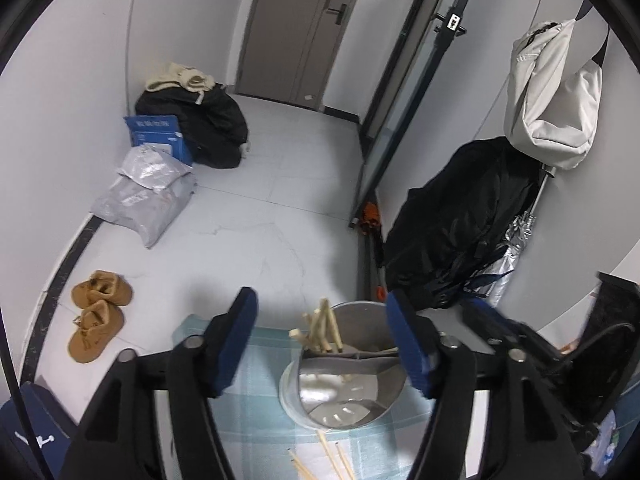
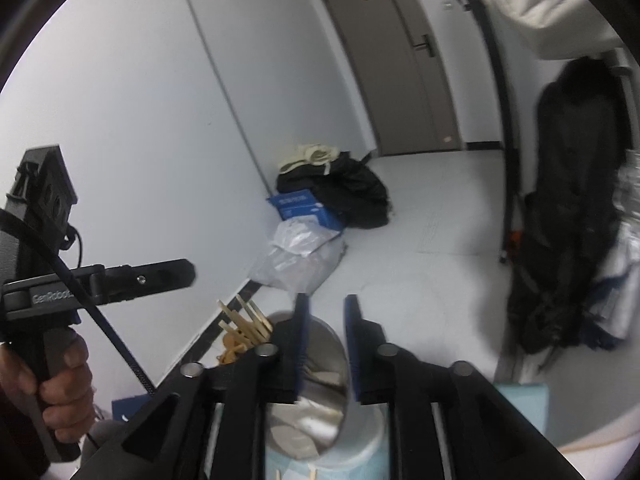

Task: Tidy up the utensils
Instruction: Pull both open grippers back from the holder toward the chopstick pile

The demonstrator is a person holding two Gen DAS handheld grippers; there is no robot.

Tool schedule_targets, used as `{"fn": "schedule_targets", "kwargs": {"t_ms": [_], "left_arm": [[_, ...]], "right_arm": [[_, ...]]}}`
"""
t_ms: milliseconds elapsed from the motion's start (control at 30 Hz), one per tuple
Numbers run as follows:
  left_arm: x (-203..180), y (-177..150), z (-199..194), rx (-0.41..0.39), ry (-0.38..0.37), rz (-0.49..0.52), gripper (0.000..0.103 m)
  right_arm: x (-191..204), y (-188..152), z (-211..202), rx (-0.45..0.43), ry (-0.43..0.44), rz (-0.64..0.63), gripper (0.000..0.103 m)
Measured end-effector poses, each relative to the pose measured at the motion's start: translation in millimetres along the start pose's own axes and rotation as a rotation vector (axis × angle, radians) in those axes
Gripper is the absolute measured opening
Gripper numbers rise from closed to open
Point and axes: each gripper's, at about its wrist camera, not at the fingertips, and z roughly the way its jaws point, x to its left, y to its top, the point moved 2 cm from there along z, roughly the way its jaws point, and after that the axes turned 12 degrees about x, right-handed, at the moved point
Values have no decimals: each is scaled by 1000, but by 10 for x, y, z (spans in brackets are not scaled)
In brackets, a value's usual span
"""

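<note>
A steel utensil holder (image 1: 352, 384) stands on a pale blue checked cloth (image 1: 256, 400). Several wooden chopsticks (image 1: 324, 328) lean upright in its left side. More loose chopsticks (image 1: 332, 456) lie on the cloth in front of it. My left gripper (image 1: 321, 295) is open wide, its blue pads on either side of the holder and not touching it. In the right wrist view my right gripper (image 2: 326, 299) hovers over the holder (image 2: 320, 412) with a narrow gap and nothing between its pads. The standing chopsticks (image 2: 246, 322) are left of its fingers.
A hand (image 2: 60, 380) grips the left gripper's handle at the left. On the floor beyond are brown boots (image 1: 96, 316), grey parcels (image 1: 148, 196) and a black clothes pile (image 1: 208, 128). A black jacket (image 1: 452, 232) and white bag (image 1: 556, 92) hang on the right.
</note>
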Motion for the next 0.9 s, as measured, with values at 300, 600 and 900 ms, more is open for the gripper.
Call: {"fn": "schedule_targets", "kwargs": {"t_ms": [300,600,900], "left_arm": [[-83,-295,-448,-155,93,22,99],[-62,-667,-613,-207,102,38,102],[68,-1079,-579,-225,99,19,102]], "right_arm": [[53,-204,-760,-94,-79,57,50],[355,-567,-1234,-158,-100,68,77],[511,-1033,-1249,-147,-143,41,83]]}}
